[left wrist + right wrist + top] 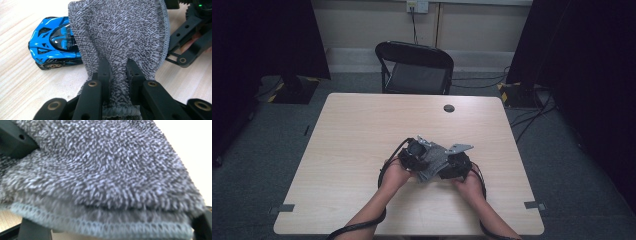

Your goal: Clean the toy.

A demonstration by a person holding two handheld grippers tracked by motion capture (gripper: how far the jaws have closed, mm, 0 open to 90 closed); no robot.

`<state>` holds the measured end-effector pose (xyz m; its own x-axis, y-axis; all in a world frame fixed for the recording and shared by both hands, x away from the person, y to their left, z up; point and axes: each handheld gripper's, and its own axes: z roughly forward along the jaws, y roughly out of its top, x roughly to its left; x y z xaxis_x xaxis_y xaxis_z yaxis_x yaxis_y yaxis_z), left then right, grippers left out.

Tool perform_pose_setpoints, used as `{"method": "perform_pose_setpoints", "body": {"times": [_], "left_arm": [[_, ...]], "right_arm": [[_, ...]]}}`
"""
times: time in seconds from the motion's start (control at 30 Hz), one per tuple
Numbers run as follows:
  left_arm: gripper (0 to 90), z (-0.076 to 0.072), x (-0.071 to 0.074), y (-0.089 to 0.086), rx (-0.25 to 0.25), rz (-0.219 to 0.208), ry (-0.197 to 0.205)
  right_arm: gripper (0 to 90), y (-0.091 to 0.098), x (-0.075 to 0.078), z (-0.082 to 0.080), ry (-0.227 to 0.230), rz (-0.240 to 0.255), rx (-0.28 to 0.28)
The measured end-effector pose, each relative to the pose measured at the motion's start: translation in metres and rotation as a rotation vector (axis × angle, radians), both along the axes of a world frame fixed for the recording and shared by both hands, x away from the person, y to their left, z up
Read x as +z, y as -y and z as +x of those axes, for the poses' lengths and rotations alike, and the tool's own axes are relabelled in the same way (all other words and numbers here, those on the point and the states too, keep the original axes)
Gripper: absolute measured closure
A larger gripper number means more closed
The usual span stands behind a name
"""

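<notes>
The left gripper (pixel 414 152) and the right gripper (pixel 455 165) meet near the middle of the table (pixel 357 130), a grey cloth (pixel 435 162) stretched between them; a hand holds each from the near edge, forearms coming in from below.

In the left gripper view the jaws are pinched tight on a gathered fold of the cloth (pixel 120 40), which fans up and outward from the pads; the hemmed edge runs down its right side; the grip is narrow and firm.

Just beside the cloth, on the left of that view, a blue toy car (pixel 53 42) sits on the wood, its rear part hidden behind the hanging cloth; whether the two touch I cannot tell.

The right gripper's black frame (pixel 190 42) shows at the right of the same view, close against the cloth edge.

In the right gripper view the cloth (pixel 100 177) lies folded across the lens, its stitched hem along the bottom; dark jaw parts peek out at the corners; the cloth sits at those jaws, but whether they press on it I cannot tell.

Beyond the table stands a black chair (pixel 414 67); a small dark cap (pixel 449 108) sits on the far part of the tabletop.
</notes>
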<state>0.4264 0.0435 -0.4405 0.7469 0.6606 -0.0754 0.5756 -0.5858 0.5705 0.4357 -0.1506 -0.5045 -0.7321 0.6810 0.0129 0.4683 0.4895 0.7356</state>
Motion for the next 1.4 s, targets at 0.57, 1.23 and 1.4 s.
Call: {"method": "perform_pose_setpoints", "body": {"times": [0.57,1.23,1.4], "left_arm": [[77.3,0.022,-0.001,-0.017,0.061,0.020,-0.022],[76.7,0.042,-0.010,-0.050,0.198,0.021,-0.047],[76.7,0.045,-0.012,-0.060,0.228,0.028,-0.056]], "right_arm": [[21.7,0.000,0.000,0.000,0.000,0.000,0.000],[21.7,0.000,0.000,0.000,0.000,0.000,0.000],[21.7,0.000,0.000,0.000,0.000,0.000,0.000]]}}
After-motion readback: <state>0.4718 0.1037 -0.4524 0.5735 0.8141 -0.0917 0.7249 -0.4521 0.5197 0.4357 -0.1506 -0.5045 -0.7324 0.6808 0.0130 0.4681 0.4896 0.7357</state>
